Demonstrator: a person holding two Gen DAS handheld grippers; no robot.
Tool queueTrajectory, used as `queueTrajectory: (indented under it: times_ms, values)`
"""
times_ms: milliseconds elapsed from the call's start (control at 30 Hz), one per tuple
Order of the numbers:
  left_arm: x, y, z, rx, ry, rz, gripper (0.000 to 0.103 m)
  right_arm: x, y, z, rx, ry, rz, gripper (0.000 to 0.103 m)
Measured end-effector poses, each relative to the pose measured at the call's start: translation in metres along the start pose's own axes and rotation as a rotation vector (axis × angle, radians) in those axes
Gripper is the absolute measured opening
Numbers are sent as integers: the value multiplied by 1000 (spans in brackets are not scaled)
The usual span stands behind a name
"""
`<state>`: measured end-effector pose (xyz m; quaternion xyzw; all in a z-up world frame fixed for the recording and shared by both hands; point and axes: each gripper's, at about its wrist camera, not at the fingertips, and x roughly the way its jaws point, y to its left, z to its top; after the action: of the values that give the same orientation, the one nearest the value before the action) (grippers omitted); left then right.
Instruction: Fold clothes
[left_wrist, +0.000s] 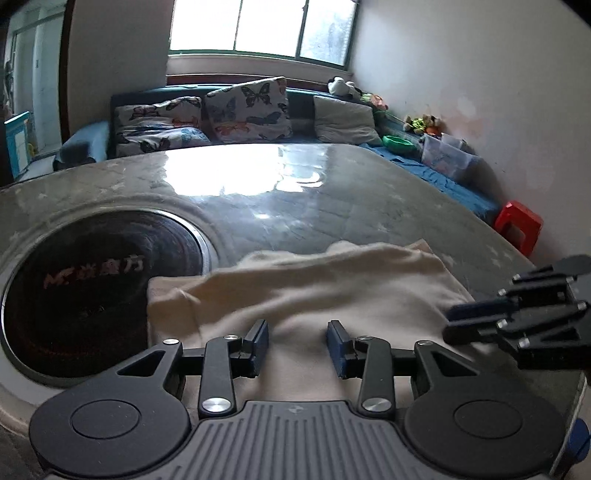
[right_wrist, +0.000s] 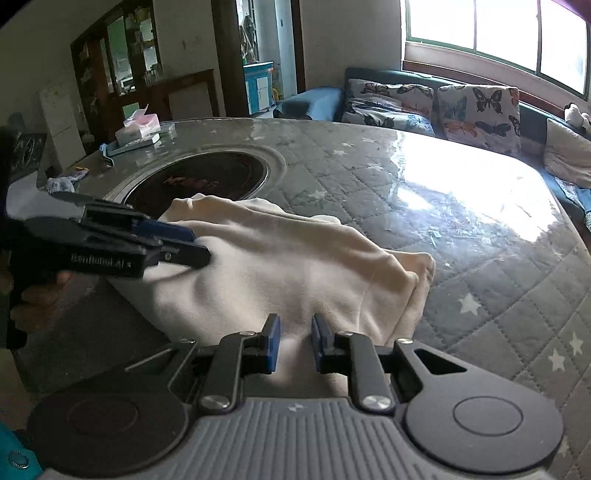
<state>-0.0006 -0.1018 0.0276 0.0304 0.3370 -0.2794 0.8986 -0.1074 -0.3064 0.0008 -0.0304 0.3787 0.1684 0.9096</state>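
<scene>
A cream garment (right_wrist: 295, 266) lies bunched and partly folded on the quilted grey star-print table cover (right_wrist: 480, 295), its far edge overlapping a round black cooktop (left_wrist: 92, 288) set into the table. The left gripper (left_wrist: 297, 345) hovers over the near hem, jaws apart and empty. The right gripper (right_wrist: 294, 341) sits likewise over the cloth, jaws parted, holding nothing. A tissue box (right_wrist: 138, 127) rests at the table's far side. Butterfly cushions (left_wrist: 247, 110) line a sofa under the window (left_wrist: 258, 26); a red stool (left_wrist: 519, 227) stands by the wall.
</scene>
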Motion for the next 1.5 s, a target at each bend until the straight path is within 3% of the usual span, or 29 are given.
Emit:
queueTrajectory:
  times_ms: [100, 567, 833, 967, 1100, 1267, 1500]
  values:
    - [6, 3, 4, 26, 0, 39, 39, 1, 0, 2, -7, 6, -1, 19]
    - [34, 38, 26, -58, 26, 70, 38, 27, -8, 44, -22, -19, -45, 19]
    - [-13, 50, 20, -77, -32, 84, 38, 59, -22, 58, 6, 6, -95, 20]
    - [-44, 59, 3, -67, -39, 79, 40, 55, -19, 58, -1, -4, -101, 20]
    - [-57, 56, -14, -41, -26, 74, 41, 42, 0, 62, -46, -26, -73, 24]
    - [-51, 57, -34, -6, 9, 126, 44, 31, 36, 64, -137, -35, 10, 24]
    - [-73, 81, -31, -109, -34, 137, 42, 30, 99, 66, -299, -46, 117, 24]
